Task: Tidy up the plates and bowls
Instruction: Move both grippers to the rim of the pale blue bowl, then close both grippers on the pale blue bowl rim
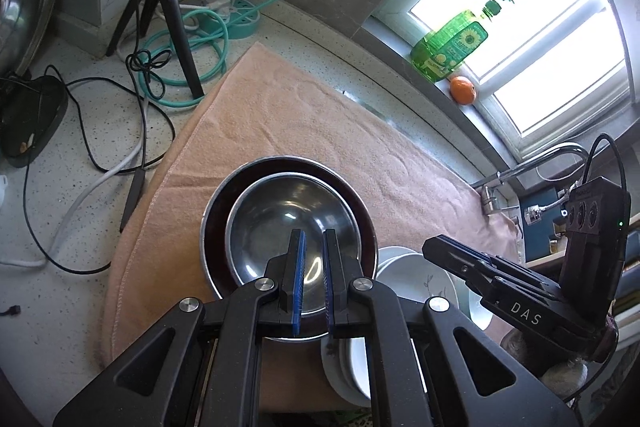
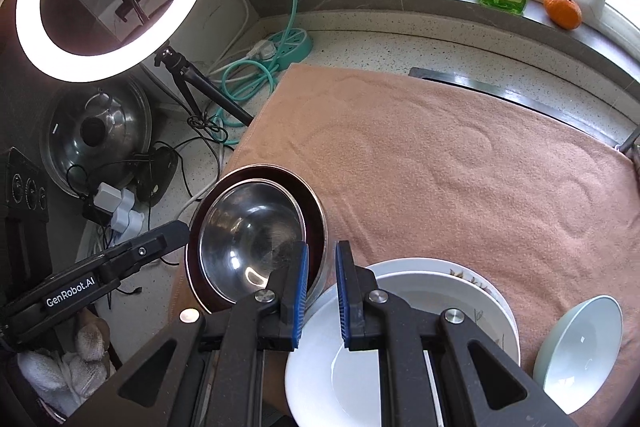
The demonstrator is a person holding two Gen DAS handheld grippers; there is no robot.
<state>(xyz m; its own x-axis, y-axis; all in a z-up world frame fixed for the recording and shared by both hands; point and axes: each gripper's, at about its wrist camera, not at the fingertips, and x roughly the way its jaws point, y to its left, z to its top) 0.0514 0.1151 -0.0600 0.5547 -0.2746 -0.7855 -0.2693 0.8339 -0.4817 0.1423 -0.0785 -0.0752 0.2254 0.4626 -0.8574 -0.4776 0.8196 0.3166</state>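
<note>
Bench, speckled stone, carrying a pink towel on which all the crockery sits; entries run left to right in the right wrist view. Item one: left gripper, jaws closed to a thin slit with nothing between them, hovering over the bowls. Item two: steel bowl, nested inside a larger dark-lined bowl, both at the towel's left edge; this pair reads as sorted. Item three: right gripper, jaws nearly closed and empty, poised between the nested bowls and the plates. Item four: white plate lying on a leaf-patterned plate, near edge of the towel, just beside the bowls. Item five: pale green bowl, tilted on its side, alone at the far right, touching or nearly touching the plate stack. Likely step in hand: gathering that stray bowl. Handling note: the jaws must part before any rim can be taken; take the raised rim squarely, lift clear of the plate edges, and set it down level, since glazed ware slips and chips on contact.
</note>
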